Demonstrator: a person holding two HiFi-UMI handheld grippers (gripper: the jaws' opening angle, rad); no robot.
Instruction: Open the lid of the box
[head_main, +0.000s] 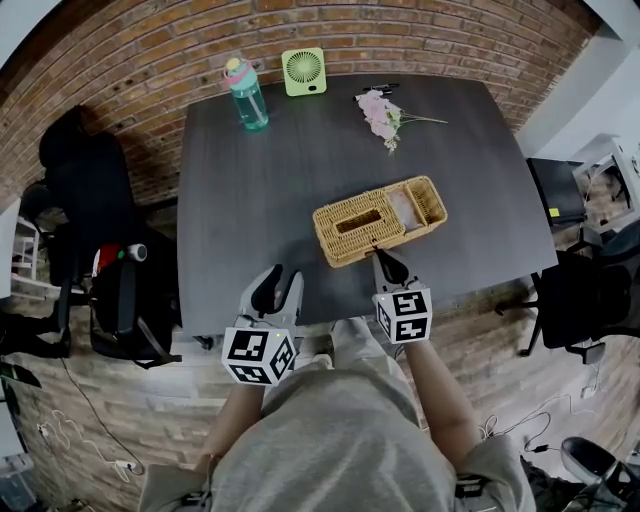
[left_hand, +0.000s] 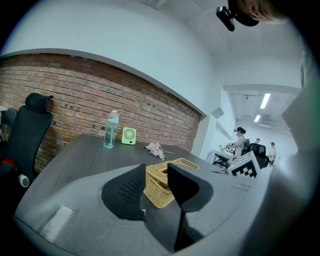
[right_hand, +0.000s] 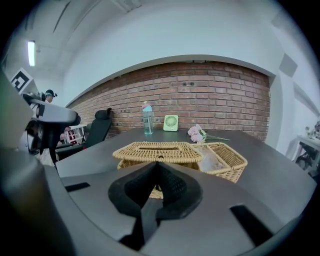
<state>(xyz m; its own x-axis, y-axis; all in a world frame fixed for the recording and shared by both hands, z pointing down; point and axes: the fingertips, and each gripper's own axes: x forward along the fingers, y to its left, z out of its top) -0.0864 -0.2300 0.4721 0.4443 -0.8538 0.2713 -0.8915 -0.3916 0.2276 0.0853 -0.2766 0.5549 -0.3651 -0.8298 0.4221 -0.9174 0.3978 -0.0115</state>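
A woven wicker box (head_main: 425, 205) lies on the dark table (head_main: 250, 200), near its front edge. A slotted wicker lid (head_main: 358, 225) covers its left part; the right compartment is uncovered. My right gripper (head_main: 380, 253) is shut on the lid's front edge. In the right gripper view the jaws (right_hand: 156, 165) meet at a small loop on the lid (right_hand: 157, 150), whose front edge stands a little above the box body. My left gripper (head_main: 277, 278) hovers open over the table's front edge, left of the box. The box (left_hand: 156, 186) shows between its spread jaws, well beyond them.
A teal water bottle (head_main: 246, 93), a small green fan (head_main: 303, 71) and pink flowers (head_main: 380, 115) stand at the table's far side. Black office chairs sit to the left (head_main: 100, 200) and right (head_main: 590, 300). A brick wall runs behind the table.
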